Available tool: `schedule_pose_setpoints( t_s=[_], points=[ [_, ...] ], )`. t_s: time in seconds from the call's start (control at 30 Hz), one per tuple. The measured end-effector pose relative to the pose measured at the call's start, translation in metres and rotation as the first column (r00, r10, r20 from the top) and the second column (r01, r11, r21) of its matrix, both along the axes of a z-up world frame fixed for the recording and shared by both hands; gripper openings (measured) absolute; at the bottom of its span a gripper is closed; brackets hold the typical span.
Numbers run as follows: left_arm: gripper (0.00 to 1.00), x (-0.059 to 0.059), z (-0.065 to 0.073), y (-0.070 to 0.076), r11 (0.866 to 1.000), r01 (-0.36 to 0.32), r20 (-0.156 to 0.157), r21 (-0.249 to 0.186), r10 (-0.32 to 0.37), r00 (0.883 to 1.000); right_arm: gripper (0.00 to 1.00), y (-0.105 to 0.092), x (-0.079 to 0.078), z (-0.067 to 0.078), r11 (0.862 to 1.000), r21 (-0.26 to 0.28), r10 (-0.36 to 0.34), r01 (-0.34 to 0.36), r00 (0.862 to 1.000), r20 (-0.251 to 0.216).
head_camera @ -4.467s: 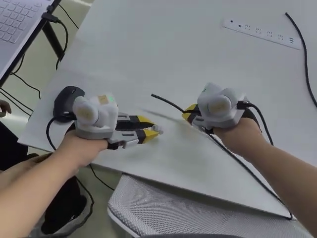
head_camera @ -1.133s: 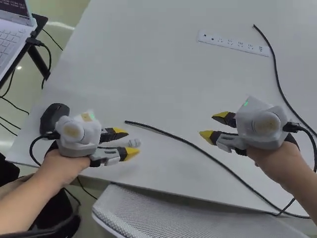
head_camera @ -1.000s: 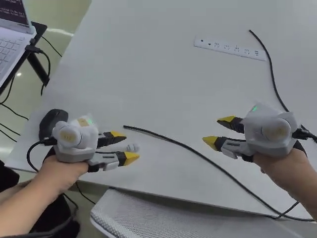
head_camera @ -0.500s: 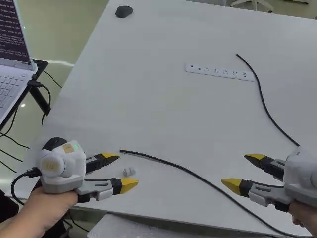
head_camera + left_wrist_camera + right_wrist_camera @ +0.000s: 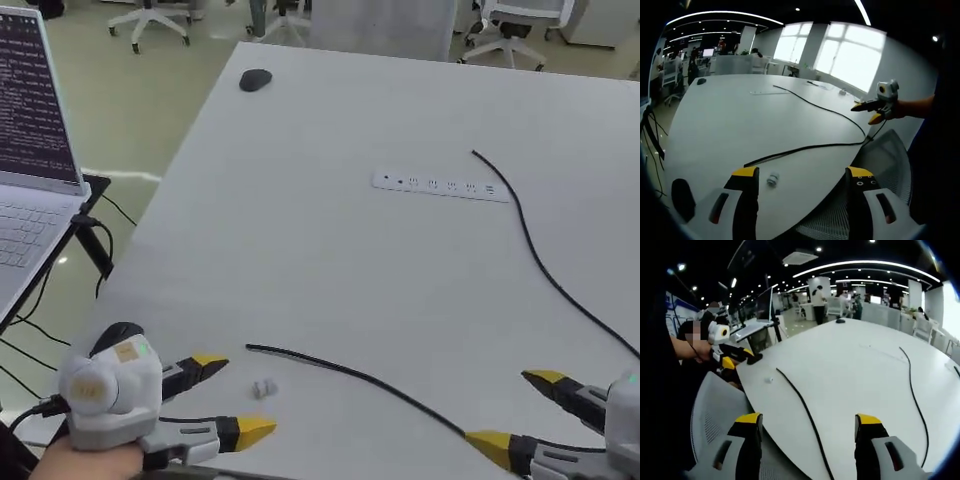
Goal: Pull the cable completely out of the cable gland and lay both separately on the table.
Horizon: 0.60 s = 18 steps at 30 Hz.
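A small white cable gland (image 5: 263, 388) lies on the white table (image 5: 330, 260) near the front edge, free of the cable; it also shows as the gland (image 5: 773, 178) and the gland (image 5: 769, 380). The black cable (image 5: 360, 377) lies beside it, its end a little left of and beyond the gland, running right toward the edge; I see the cable (image 5: 805, 148) and the cable (image 5: 801, 402) too. My left gripper (image 5: 228, 398) stands open just left of the gland, empty. My right gripper (image 5: 522, 412) is open at the lower right, holding nothing.
A white power strip (image 5: 440, 187) lies mid-table with a black cord (image 5: 545, 265) curving right. A black mouse (image 5: 256, 80) sits at the far left corner. A laptop (image 5: 30, 170) stands on a stand at the left. A mesh chair (image 5: 715, 420) is under the front edge.
The head camera has tilted up, so more of the table shows. Both grippers have drawn back toward the front edge and stay open; the gland and cable lie still.
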<state>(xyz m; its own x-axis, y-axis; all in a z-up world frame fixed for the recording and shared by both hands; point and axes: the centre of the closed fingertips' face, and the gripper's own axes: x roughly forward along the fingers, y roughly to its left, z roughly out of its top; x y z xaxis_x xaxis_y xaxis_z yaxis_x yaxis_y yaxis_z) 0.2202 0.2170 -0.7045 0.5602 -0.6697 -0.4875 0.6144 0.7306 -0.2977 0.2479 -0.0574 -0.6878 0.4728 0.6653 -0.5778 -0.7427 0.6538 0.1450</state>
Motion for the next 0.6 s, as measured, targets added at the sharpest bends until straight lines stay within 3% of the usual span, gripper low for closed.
schedule_pose_setpoints(
  t_s=[0.17, 0.23, 0.3, 0.53, 0.6],
  points=[
    [0.76, -0.005, -0.001, -0.002, 1.0, 0.01, -0.001, 0.024, -0.009, 1.0, 0.82, -0.011, -0.005, -0.008, 1.0, 0.02, -0.016, 0.017, 1.0, -0.024],
    [0.78, -0.008, -0.007, 0.0, 0.999, 0.006, -0.033, 0.031, -0.005, 0.999, 0.86, -0.014, -0.009, -0.012, 0.999, 0.028, -0.019, 0.02, 0.999, -0.042],
    [0.8, -0.008, -0.008, 0.0, 0.999, 0.009, -0.029, 0.037, -0.008, 1.0, 0.88, -0.017, -0.011, -0.017, 1.0, 0.025, -0.016, 0.017, 0.999, -0.051],
    [0.9, -0.007, -0.015, -0.002, 0.999, 0.003, -0.079, 0.041, 0.0, 0.997, 0.95, -0.024, -0.014, -0.026, 1.0, 0.021, -0.011, 0.013, 0.997, -0.081],
    [0.91, -0.007, -0.013, -0.002, 0.999, 0.001, -0.079, 0.046, 0.003, 0.997, 0.97, -0.023, -0.014, -0.026, 0.999, 0.034, -0.012, 0.015, 0.996, -0.09]
  ],
)
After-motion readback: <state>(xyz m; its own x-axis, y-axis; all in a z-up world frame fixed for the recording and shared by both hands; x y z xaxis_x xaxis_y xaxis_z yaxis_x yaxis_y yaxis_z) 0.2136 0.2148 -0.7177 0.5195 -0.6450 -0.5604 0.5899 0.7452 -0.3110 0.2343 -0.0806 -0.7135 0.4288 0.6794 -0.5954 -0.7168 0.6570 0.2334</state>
